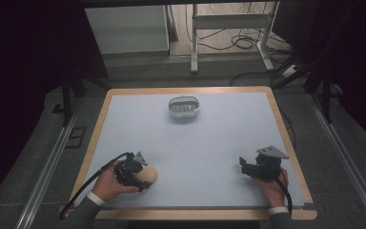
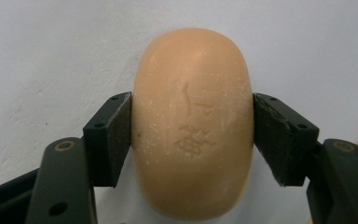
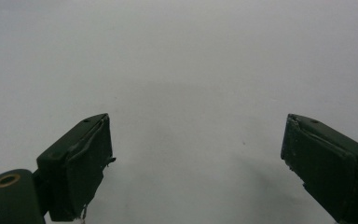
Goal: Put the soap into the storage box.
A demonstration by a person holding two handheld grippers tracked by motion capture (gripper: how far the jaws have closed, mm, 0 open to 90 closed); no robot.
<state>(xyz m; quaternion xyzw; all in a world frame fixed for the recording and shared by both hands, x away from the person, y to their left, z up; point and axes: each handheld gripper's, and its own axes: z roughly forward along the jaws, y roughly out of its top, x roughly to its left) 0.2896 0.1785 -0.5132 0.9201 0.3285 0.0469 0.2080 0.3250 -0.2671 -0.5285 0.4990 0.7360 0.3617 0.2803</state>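
Observation:
A tan oval bar of soap (image 2: 193, 126) with stamped characters lies on the pale blue mat. My left gripper (image 2: 192, 135) is shut on it, one jaw pressed to each long side. In the high view the soap (image 1: 150, 175) pokes out past the left gripper (image 1: 143, 180) near the front left of the table. My right gripper (image 3: 196, 158) stands open over bare mat with nothing between its jaws; the high view has this right gripper (image 1: 244, 165) near the front right. A small clear soap dish (image 1: 184, 107) sits at the back middle of the mat.
The mat lies on a wooden-edged table (image 1: 286, 138). Beyond the far edge are a white frame's legs (image 1: 194, 43) and loose cables (image 1: 240, 40) on the floor. Metal rails (image 1: 52, 157) run along both sides of the table.

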